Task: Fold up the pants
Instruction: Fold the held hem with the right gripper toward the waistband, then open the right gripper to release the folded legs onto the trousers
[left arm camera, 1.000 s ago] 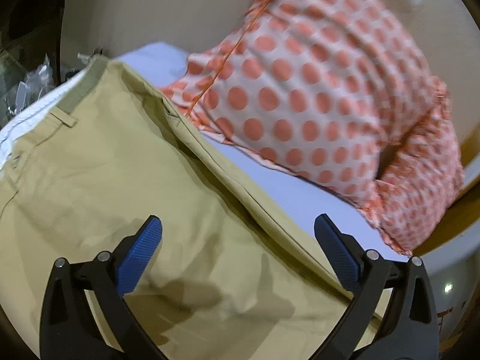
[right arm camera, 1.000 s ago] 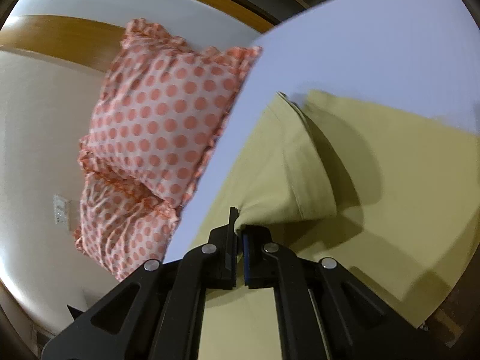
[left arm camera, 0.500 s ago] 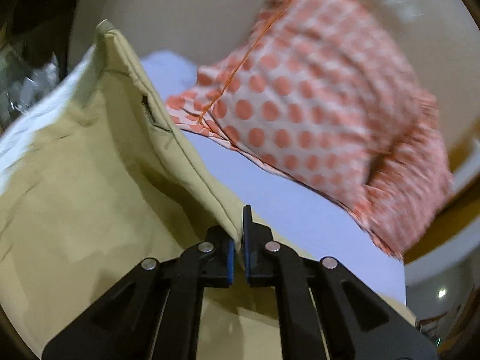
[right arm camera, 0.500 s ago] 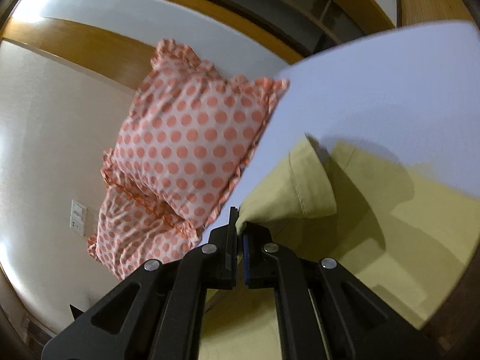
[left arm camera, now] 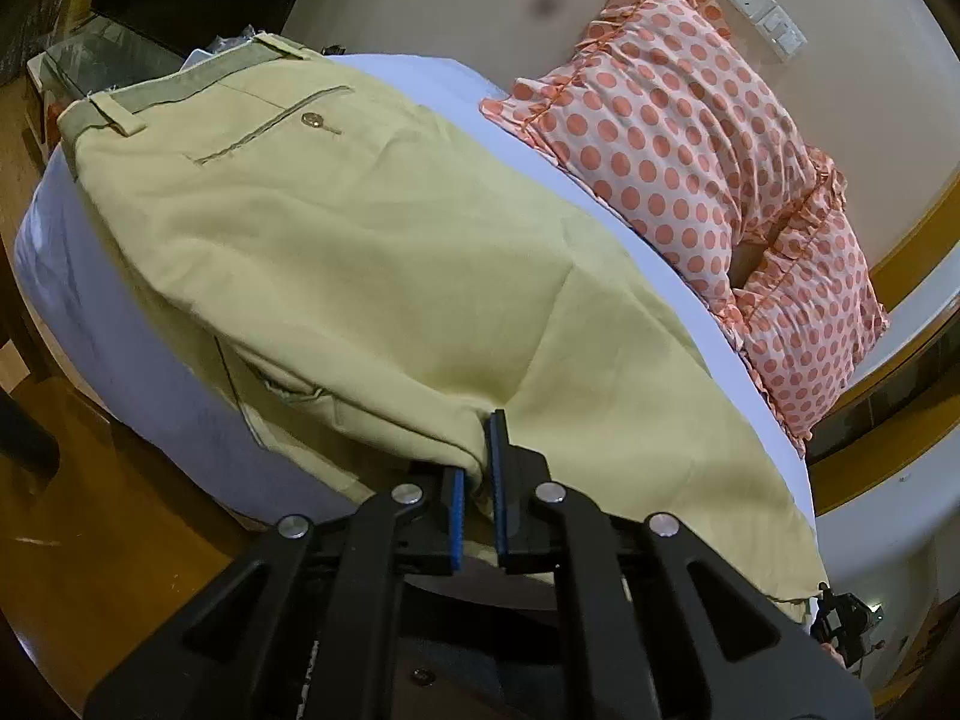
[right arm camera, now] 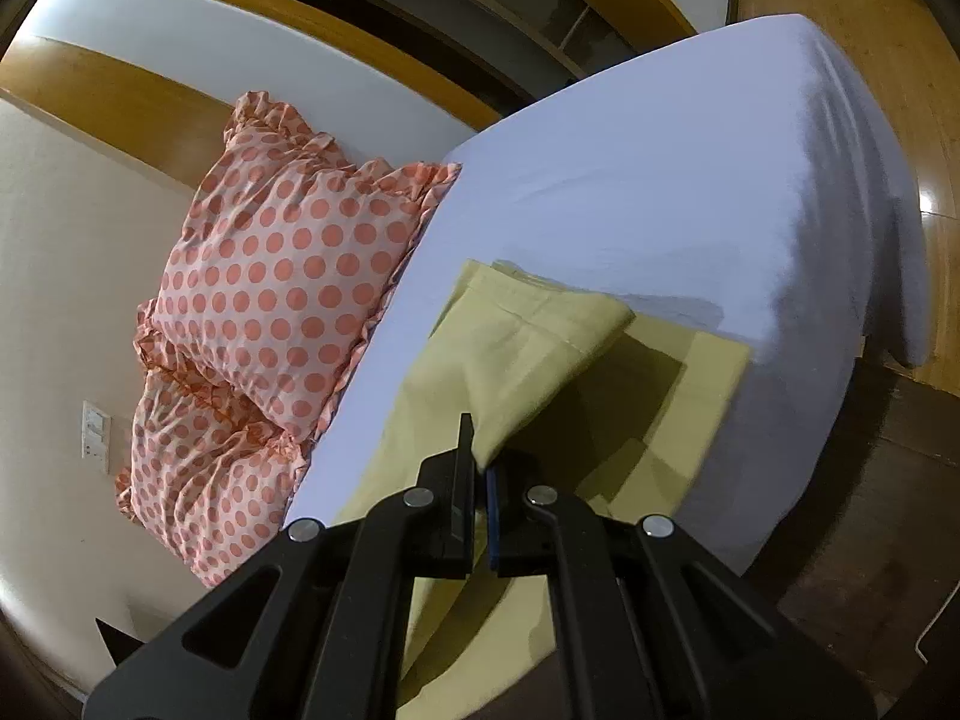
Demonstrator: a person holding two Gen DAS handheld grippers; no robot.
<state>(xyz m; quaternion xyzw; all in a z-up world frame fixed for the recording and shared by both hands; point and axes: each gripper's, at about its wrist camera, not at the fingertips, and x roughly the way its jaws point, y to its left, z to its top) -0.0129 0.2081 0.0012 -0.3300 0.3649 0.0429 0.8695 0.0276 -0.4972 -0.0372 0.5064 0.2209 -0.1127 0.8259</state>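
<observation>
Khaki pants (left arm camera: 372,252) lie on a bed with a pale lilac sheet (left arm camera: 108,354). In the left wrist view the waistband and a buttoned back pocket (left arm camera: 270,123) are at the far left. My left gripper (left arm camera: 477,474) is shut on the near edge of the pants, folded over the lower layer. In the right wrist view my right gripper (right arm camera: 478,480) is shut on the cuff end of a pant leg (right arm camera: 528,342), lifted above the other leg (right arm camera: 690,396), which lies flat on the sheet (right arm camera: 660,180).
Two orange polka-dot pillows (left arm camera: 690,138) lean against the beige wall behind the pants; they also show in the right wrist view (right arm camera: 288,276). The mattress edge (right arm camera: 864,276) drops to a wooden floor (left arm camera: 102,540). A wall socket (left arm camera: 762,24) is above the pillows.
My left gripper closed on the pants' far edge and carried it over toward the near side, laying one half on the other. My right gripper pulled the held cuff back and up.
</observation>
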